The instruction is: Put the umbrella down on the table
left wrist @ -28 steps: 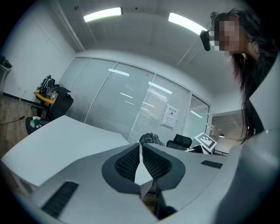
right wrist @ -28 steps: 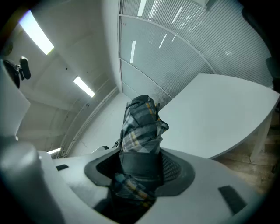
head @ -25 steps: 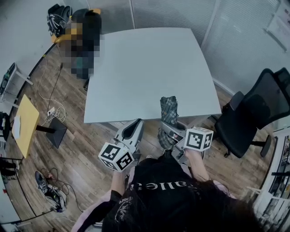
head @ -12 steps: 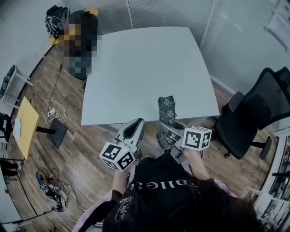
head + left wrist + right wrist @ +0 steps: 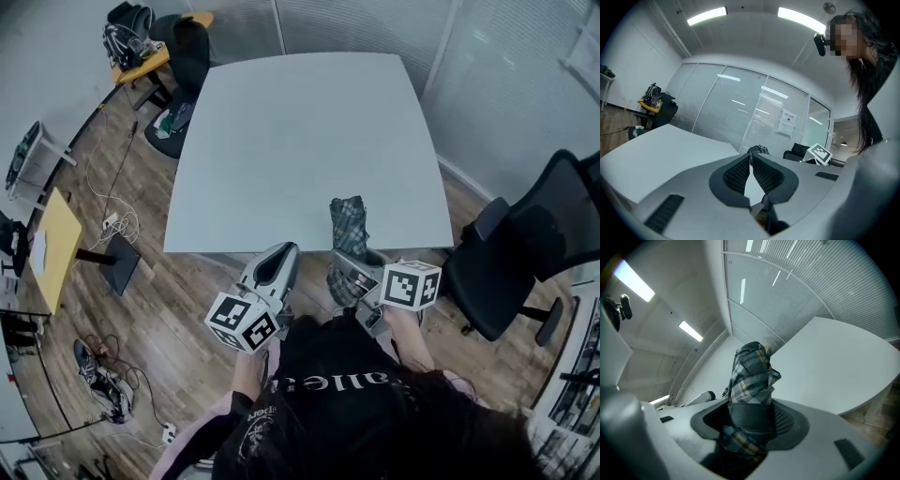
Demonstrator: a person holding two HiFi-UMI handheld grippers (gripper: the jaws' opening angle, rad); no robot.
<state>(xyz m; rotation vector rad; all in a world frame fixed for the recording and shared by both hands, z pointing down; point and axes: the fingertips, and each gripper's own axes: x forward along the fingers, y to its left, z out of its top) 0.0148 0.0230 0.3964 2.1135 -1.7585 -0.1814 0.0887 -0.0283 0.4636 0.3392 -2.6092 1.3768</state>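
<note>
You held the folded grey plaid fabric umbrella with yellow lines [image 5: 752, 369] in your right gripper [image 5: 354, 272]. Its fingers [image 5: 790, 420] were clamped round the lower part of the bundle, so the canopy end projected forward past the tips. That end stood over the near edge of the white rectangular bench [image 5: 291, 141], close to the near right corner. No view settled whether it touched the top. In my judgement the low grip was chosen so that the free length could be laid flat on the bench before release; the placing was not yet done.

Your left gripper [image 5: 278, 258] was short of the near edge. Its fingers [image 5: 733, 176] were drawn together at the tips with nothing between them, evidently idle.

Writing:
- The umbrella showed no brand.
- The white lettering on your black top [image 5: 319, 384] was partial and not reliably legible.
- A paper notice [image 5: 787, 123] on the glazed partition was too small to read.
- The marker cube [image 5: 411, 286] on each gripper carried black-and-white patterns only.
</note>
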